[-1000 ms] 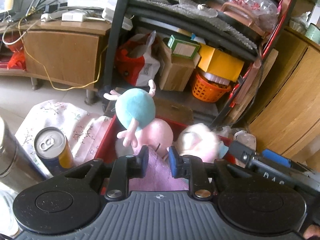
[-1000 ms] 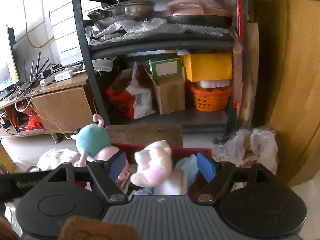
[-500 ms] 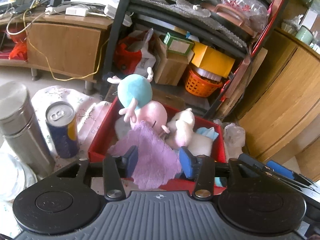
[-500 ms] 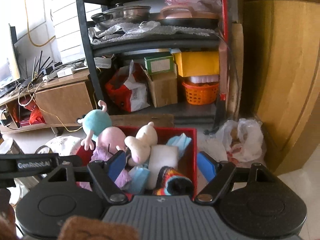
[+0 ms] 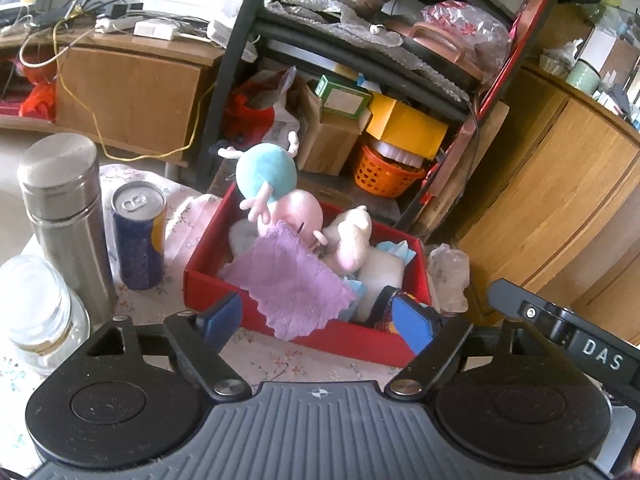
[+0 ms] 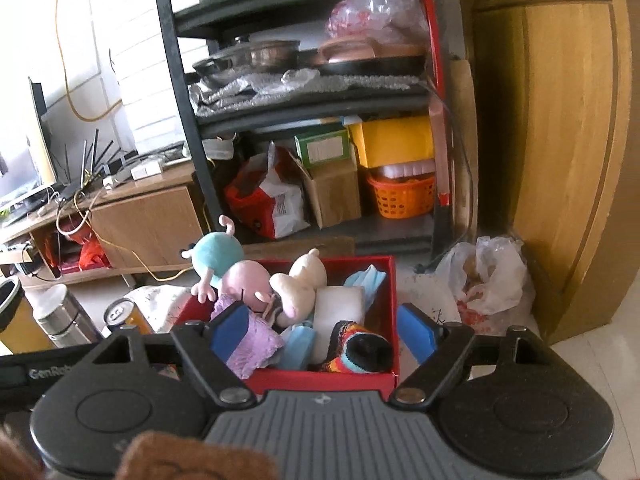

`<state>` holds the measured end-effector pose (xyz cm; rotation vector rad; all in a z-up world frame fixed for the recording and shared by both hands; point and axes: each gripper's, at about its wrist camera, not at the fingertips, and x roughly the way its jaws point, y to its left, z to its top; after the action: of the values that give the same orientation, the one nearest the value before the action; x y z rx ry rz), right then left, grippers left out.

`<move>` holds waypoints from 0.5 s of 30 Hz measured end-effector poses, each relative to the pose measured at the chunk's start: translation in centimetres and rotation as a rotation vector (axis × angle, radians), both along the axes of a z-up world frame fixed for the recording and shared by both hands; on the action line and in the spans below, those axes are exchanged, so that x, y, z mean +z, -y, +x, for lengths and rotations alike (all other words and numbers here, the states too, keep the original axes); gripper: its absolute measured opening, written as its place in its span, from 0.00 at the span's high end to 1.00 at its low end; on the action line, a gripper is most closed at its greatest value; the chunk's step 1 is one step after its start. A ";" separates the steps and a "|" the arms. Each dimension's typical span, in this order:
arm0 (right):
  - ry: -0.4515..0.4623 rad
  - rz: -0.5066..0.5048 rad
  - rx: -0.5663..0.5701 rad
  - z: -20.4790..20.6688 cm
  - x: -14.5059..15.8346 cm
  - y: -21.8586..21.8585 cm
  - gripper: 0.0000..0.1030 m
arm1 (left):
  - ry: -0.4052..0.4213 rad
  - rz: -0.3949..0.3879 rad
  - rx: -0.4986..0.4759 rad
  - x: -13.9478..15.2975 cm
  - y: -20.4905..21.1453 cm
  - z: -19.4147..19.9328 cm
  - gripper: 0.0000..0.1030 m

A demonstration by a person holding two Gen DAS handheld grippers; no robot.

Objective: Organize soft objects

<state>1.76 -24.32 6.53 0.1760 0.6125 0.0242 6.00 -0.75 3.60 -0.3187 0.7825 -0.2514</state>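
Note:
A red box [image 5: 208, 280] [image 6: 320, 378] on the flowered table holds soft things: a teal and pink plush [image 5: 266, 172] [image 6: 218, 254], a cream plush [image 5: 352, 236] [image 6: 302, 280], a white pad [image 6: 338, 306], blue masks [image 6: 366, 280] and a striped knit sock [image 6: 356, 350]. A purple cloth [image 5: 290, 280] [image 6: 250, 346] drapes over the box's front wall. My left gripper [image 5: 318, 320] is open and empty, held back in front of the box. My right gripper [image 6: 324, 332] is open and empty above the box's near edge.
A steel flask [image 5: 64, 216], a blue drink can [image 5: 138, 236] and a glass jar [image 5: 38, 312] stand left of the box. A black shelf rack [image 6: 304, 120] with boxes and an orange basket [image 5: 384, 172] is behind. A wooden cabinet [image 6: 560, 160] is at the right.
My left gripper opened, let go of the purple cloth on the box's edge and pulled back. My right gripper also drew back and up, staying open.

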 end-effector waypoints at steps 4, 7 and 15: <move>0.016 -0.007 0.003 -1.0 0.3 -0.3 0.46 | 0.008 -0.018 0.005 0.1 -0.1 -0.5 0.20; 0.035 -0.019 -0.006 -1.5 0.5 -0.4 0.45 | 0.024 -0.008 0.005 0.1 0.1 -1.0 0.19; 0.048 -0.023 -0.002 -1.8 0.6 -0.6 0.44 | 0.054 0.025 -0.009 0.3 0.7 -1.5 0.19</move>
<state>-0.02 -23.74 7.12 0.1536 0.5646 0.0194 4.48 -1.48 3.90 -0.2841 0.7332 -0.2580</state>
